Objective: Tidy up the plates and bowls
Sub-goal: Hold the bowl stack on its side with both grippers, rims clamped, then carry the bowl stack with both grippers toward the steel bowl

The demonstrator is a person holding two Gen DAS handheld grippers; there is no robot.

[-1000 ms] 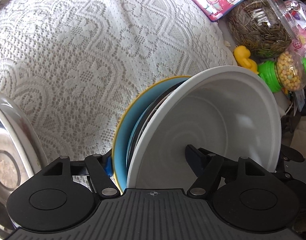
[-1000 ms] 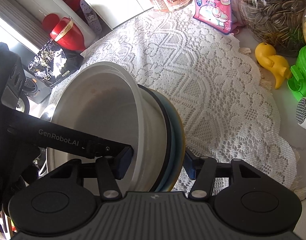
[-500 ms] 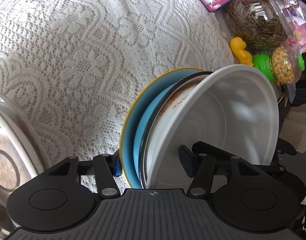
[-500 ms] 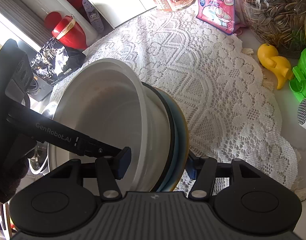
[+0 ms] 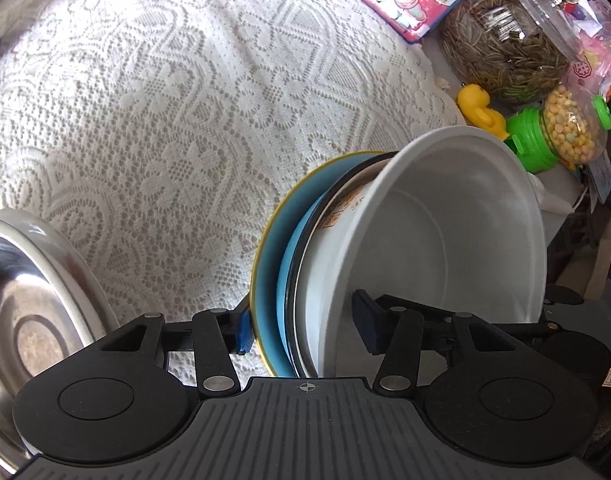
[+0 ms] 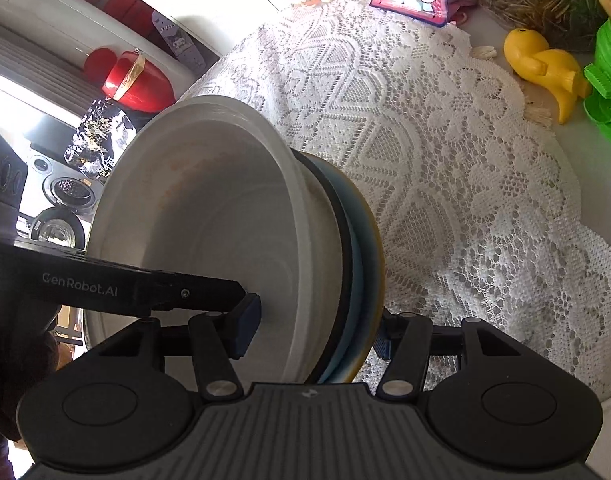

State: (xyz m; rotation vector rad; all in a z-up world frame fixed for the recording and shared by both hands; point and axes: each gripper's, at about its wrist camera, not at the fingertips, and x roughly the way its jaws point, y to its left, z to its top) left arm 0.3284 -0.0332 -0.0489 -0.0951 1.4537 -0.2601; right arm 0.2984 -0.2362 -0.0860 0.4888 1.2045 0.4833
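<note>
The stack, a deep white plastic bowl (image 5: 445, 240) nested on a black-rimmed dish and a round blue plate with a yellow rim (image 5: 267, 268), is held tipped on edge above the white lace-covered tabletop (image 5: 165, 120). The left tool (image 5: 303, 330) straddles it, one pad behind the plate and one inside the bowl, its jaws closing. The right tool (image 6: 317, 330) is clenched on the same stack from the opposite side. Both hands are equally near. The bowl's mouth faces right in the left view, away from the steel basin (image 5: 21, 300) at near left; the stack probably needs levelling before set-down.
</note>
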